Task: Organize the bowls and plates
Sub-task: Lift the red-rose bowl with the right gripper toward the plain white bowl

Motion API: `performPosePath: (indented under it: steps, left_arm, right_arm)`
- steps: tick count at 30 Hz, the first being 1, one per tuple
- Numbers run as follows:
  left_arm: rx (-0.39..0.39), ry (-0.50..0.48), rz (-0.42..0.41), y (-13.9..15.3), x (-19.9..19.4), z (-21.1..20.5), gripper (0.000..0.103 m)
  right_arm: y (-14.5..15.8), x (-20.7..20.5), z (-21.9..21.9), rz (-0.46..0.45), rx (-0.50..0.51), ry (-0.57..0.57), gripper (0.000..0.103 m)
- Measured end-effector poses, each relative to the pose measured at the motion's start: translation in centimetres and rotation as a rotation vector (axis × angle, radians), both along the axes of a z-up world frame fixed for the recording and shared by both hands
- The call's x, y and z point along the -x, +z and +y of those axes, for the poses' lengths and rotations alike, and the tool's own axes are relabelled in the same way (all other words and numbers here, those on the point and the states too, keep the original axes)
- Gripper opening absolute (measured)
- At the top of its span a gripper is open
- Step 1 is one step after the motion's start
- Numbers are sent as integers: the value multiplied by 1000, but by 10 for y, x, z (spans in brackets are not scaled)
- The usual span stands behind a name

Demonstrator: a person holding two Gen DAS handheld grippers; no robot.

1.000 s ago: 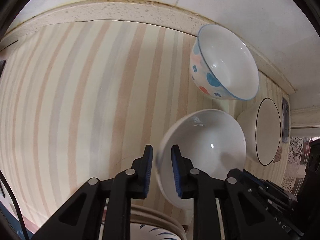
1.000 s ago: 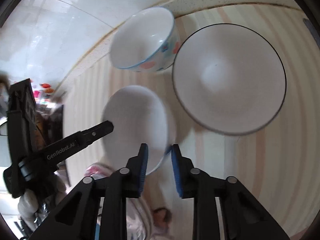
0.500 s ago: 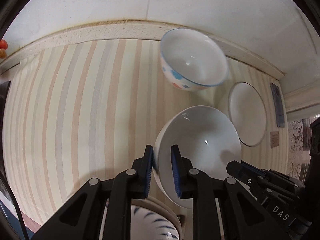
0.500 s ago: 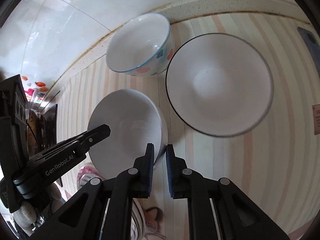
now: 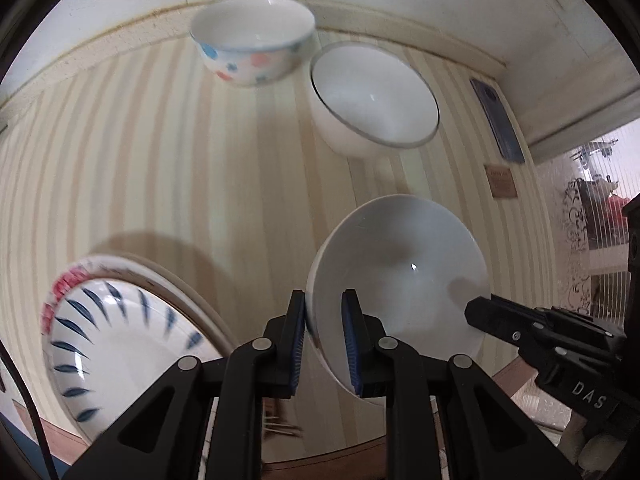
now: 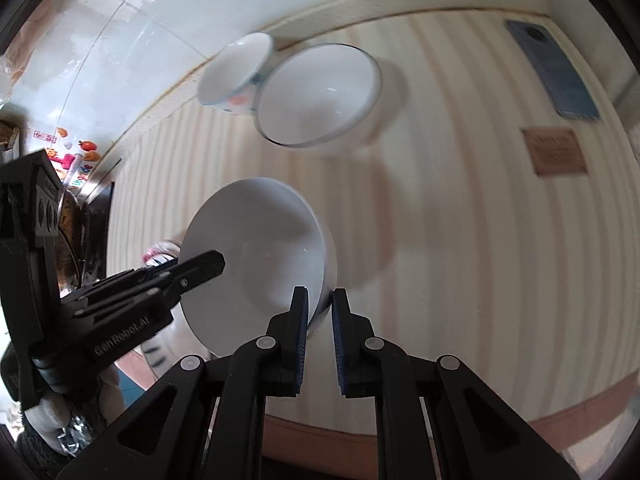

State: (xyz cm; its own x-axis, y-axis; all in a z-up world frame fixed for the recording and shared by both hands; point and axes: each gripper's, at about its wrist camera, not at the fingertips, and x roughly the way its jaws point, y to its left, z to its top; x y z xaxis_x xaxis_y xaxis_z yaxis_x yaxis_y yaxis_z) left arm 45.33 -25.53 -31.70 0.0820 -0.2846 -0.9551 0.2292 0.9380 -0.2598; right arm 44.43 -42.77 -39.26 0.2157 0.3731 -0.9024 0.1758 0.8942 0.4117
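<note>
Tilted plain white bowl [image 5: 400,272] held above striped tabletop [image 5: 200,160], nearer than dotted bowl [image 5: 252,44] beside dark-rimmed bowl [image 5: 372,96]

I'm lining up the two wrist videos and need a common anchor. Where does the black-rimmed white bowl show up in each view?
Left wrist: the black-rimmed white bowl sits upper centre-right, just right of the spotted bowl.
Right wrist: it sits upper centre, overlapping the spotted bowl at its left.
Shared landmark: the blue phone-like slab lying near the wall, right of the bowl in both.
</note>
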Motion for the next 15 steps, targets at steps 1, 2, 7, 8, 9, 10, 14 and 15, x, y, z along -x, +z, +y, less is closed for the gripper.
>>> performPosePath:
  steps: [1, 2, 7, 8, 9, 10, 14, 15]
  left_arm:
    - [-1, -3, 13, -5, 2, -3, 16]
    - [-4, -5, 26, -11, 5, -6, 16]
    - [-32, -36, 32, -20, 16, -22, 16]
    - [-36, -44, 32, -22, 17, -25, 16]
    - [-39, -49, 33, -23, 18, -28, 16]
    - [-42, -52, 33, -25, 19, -31, 16]
    - [-58, -68, 21, -25, 19, -34, 16]
    - [-62, -70, 22, -25, 19, -34, 16]
  right_arm:
    - [-3, 4, -4, 5, 0, -7, 13]
    - [-8, 10, -9, 13, -2, -19, 13]
    - [-25, 29, -28, 41, -2, -48, 13]
    - [-27, 31, -30, 44, -1, -50, 13]
    - [-29, 34, -32, 48, -6, -54, 13]
    - [-31, 37, -34, 52, -9, -58, 13]
    - [-34, 42, -37, 61, -21, -73, 13]
    - [-34, 42, -38, 63, -22, -75, 13]
